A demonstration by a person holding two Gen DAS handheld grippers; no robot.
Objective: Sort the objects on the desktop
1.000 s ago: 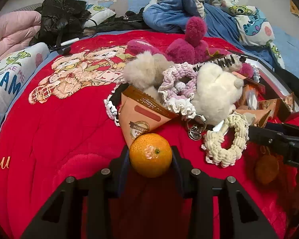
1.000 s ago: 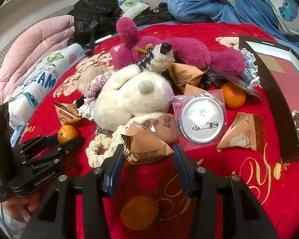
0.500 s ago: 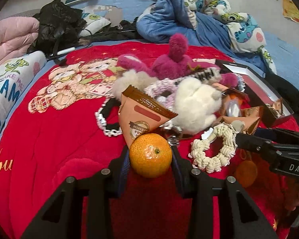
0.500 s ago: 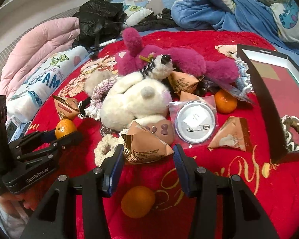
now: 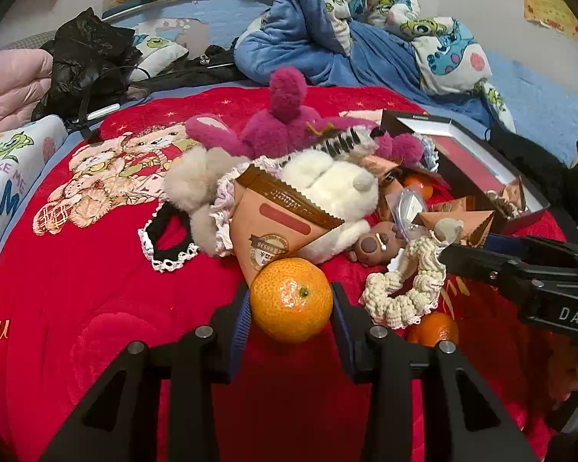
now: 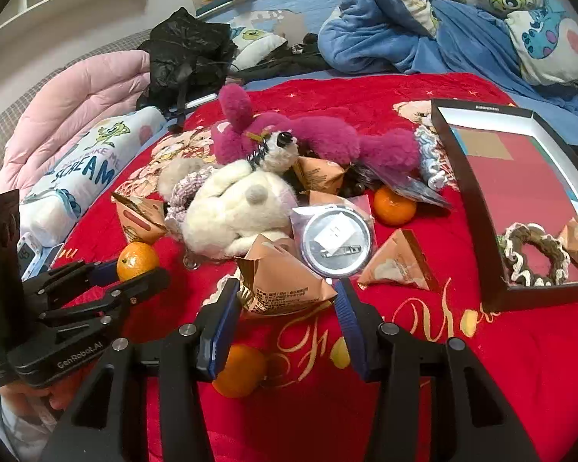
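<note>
My left gripper (image 5: pixel 290 295) is shut on an orange mandarin (image 5: pixel 291 302), held just above the red blanket (image 5: pixel 77 269). The right wrist view shows that same gripper (image 6: pixel 138 271) at the left with the mandarin (image 6: pixel 136 261) in its fingers. My right gripper (image 6: pixel 286 289) is shut on a tan triangular snack packet (image 6: pixel 281 283), lifted a little off the blanket. Its black fingers (image 5: pixel 481 260) reach in from the right of the left wrist view. An open black box (image 6: pixel 460 200) lies at the right with a scrunchie (image 6: pixel 535 254) and a packet inside.
A pile sits mid-blanket: white plush (image 6: pixel 231 208), magenta plush (image 6: pixel 320 138), round badge (image 6: pixel 337 236), cream scrunchie (image 5: pixel 404 288) and more packets. Loose mandarins lie under my right gripper (image 6: pixel 239 371) and by the badge (image 6: pixel 394 206). Pillows and a blue blanket ring the area.
Both grippers have drawn back and up from the pile with the mandarin and the packet still held. The pile now looks smaller and farther off, and more of the box shows.
</note>
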